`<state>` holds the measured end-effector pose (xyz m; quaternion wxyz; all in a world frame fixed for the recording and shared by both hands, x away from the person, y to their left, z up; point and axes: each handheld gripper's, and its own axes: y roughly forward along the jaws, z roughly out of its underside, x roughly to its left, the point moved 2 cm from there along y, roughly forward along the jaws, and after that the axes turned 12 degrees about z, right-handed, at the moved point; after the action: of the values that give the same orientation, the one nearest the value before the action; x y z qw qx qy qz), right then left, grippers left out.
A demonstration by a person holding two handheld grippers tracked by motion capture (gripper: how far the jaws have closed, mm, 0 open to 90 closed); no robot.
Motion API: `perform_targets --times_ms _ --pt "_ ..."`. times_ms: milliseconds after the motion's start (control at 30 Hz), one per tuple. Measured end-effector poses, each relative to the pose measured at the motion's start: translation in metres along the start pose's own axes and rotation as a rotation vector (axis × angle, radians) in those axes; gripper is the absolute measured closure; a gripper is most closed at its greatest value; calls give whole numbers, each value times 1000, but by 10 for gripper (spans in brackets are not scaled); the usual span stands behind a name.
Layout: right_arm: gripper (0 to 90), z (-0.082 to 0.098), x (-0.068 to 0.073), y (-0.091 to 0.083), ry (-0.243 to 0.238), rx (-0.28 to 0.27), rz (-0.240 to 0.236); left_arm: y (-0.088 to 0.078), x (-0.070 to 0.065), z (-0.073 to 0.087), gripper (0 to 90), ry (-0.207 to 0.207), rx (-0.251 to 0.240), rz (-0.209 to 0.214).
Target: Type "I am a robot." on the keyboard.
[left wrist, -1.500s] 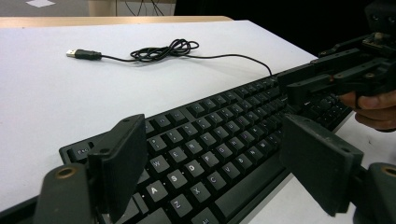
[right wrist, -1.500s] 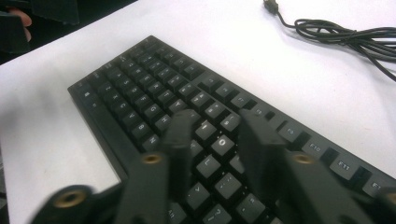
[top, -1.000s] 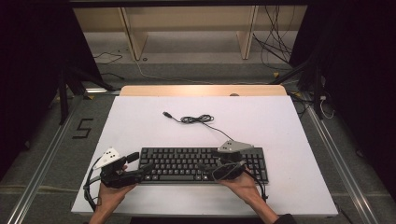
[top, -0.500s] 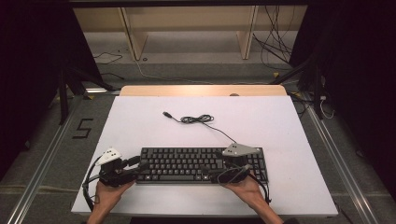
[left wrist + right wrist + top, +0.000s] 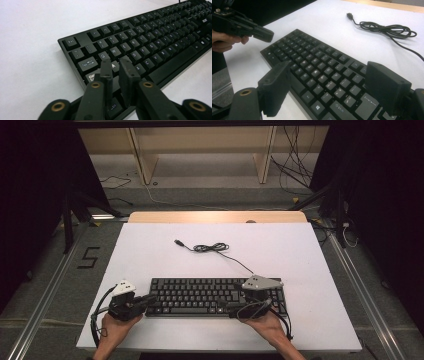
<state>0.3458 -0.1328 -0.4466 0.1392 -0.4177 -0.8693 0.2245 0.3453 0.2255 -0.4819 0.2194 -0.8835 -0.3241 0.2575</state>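
A black keyboard [image 5: 215,295] [image 5: 150,42] [image 5: 319,67] lies flat near the front of the white table [image 5: 300,250]. Its cable [image 5: 210,248] [image 5: 387,27] coils behind it and ends in a USB plug [image 5: 178,242]. My left gripper [image 5: 149,299] [image 5: 115,65] [image 5: 265,35] hovers over the keyboard's left end, above the A key. Its jaws have just been closing and stand almost together, with nothing between them. My right gripper [image 5: 231,302] [image 5: 329,87] is open wide over the keyboard's right half, one jaw on each side of the key rows.
A wooden strip [image 5: 215,216] runs along the table's far edge, with shelf legs and loose floor cables beyond. A "5" mark [image 5: 87,257] is on the floor at the left. Bare white table lies to either side of the keyboard.
The left gripper's jaws, wide apart a second ago, have come nearly together. It has drawn slightly left off the keyboard's end. The right gripper and keyboard have stayed put.
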Motion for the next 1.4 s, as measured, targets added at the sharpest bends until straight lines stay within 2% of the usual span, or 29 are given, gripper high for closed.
perform_targets --times_ms 200,467,900,1400 --pt "222 1 0 -3 1 -3 -1 3 0 1 888 2 22 1" --pt "222 3 1 -6 1 -3 -2 7 1 3 890 6 59 -1" --pt "222 4 1 -8 -1 -4 -6 10 2 5 891 0 89 -9" --pt "221 5 2 -10 -3 -5 -5 12 6 6 893 -36 99 2"
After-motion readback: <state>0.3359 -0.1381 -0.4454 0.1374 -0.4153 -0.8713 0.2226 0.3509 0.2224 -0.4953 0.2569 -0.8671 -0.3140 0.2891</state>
